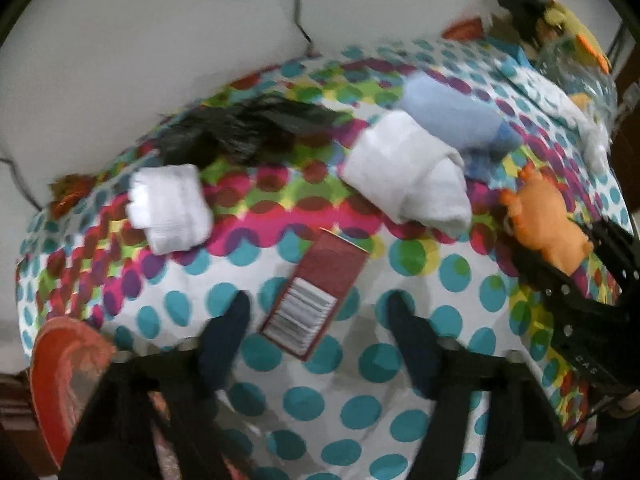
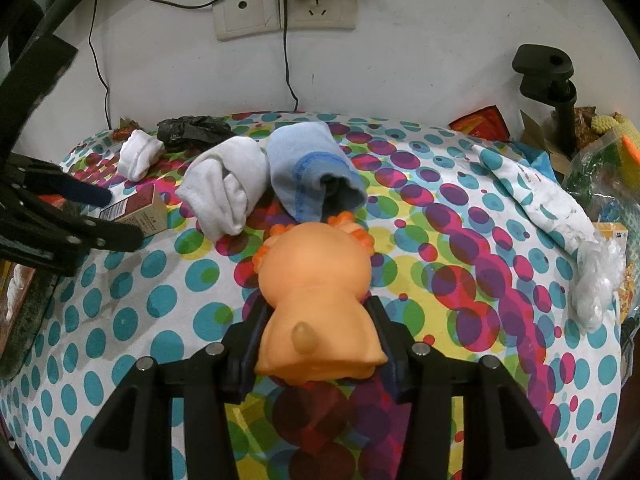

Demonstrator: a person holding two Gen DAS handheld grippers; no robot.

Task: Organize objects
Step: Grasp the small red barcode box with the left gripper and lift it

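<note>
A dark red box [image 1: 320, 288] with a white label lies flat on the dotted cloth [image 1: 360, 400]. My left gripper [image 1: 318, 308] stands open over it, a fingertip on either side of the box's near end, neither pad pressing it. The right wrist view shows the same box [image 2: 140, 210] beside the left gripper [image 2: 120, 216]. My right gripper [image 2: 316, 312] is shut on an orange rubber animal toy [image 2: 316, 280], holding its body just above the cloth. That toy [image 1: 544, 224] also appears at the right of the left wrist view.
Behind the box lie a rolled white sock [image 1: 408, 172], a small white sock [image 1: 170, 208], a light blue sock [image 1: 452, 116] and a black plastic bag [image 1: 240, 128]. A red dish [image 1: 68, 372] sits at the near left edge. Bags and a black clamp [image 2: 548, 80] crowd the right.
</note>
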